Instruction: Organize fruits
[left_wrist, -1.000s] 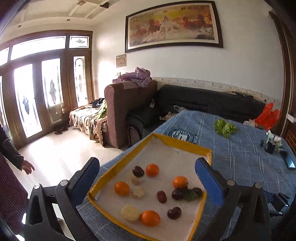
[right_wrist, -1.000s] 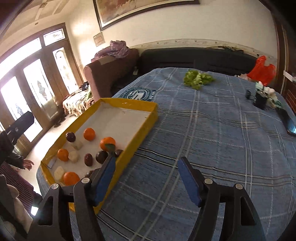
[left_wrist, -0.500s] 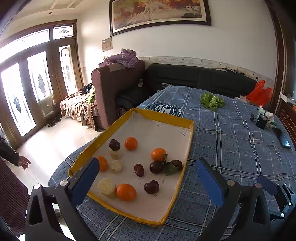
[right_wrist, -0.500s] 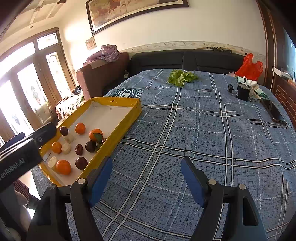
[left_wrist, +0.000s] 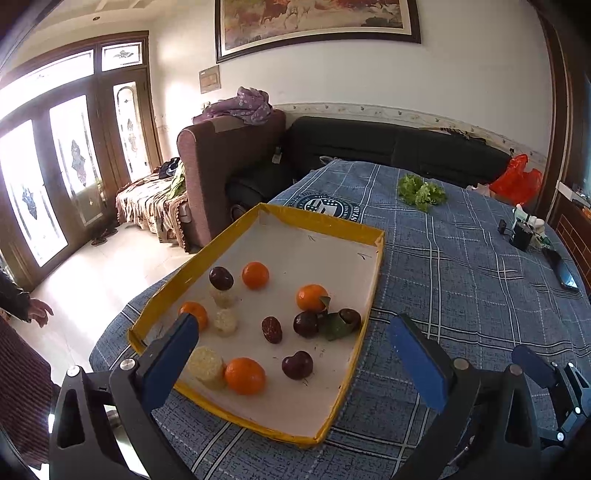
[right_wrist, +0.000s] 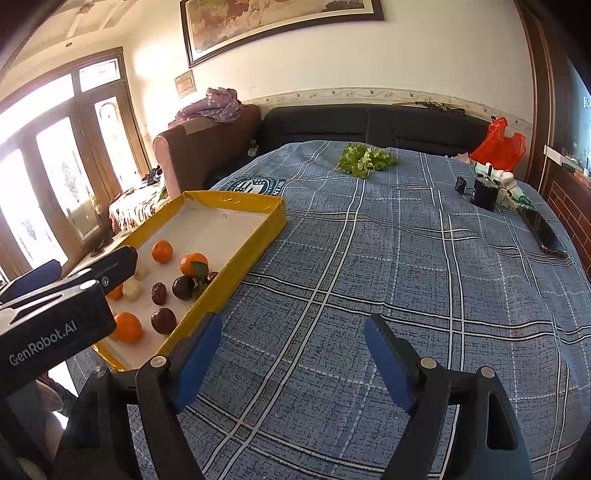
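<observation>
A yellow-rimmed tray with a white floor lies on the blue checked tablecloth. In it are several oranges, dark plums, a red date and pale round pieces. My left gripper hangs open over the tray's near end, above the fruit, with nothing between its fingers. My right gripper hovers over bare cloth just right of the tray; its jaws are opening and hold nothing. The left gripper's black housing hides part of the fruit in the right wrist view.
A green lettuce bunch lies at the table's far end. A red bag, a small black box and a dark phone sit at the far right. A person's hand shows at the left, over the floor.
The left gripper has drawn back and tipped down, so the whole tray now shows. The right gripper's jaws have widened and it has shifted right; the left gripper's housing has entered its view.
</observation>
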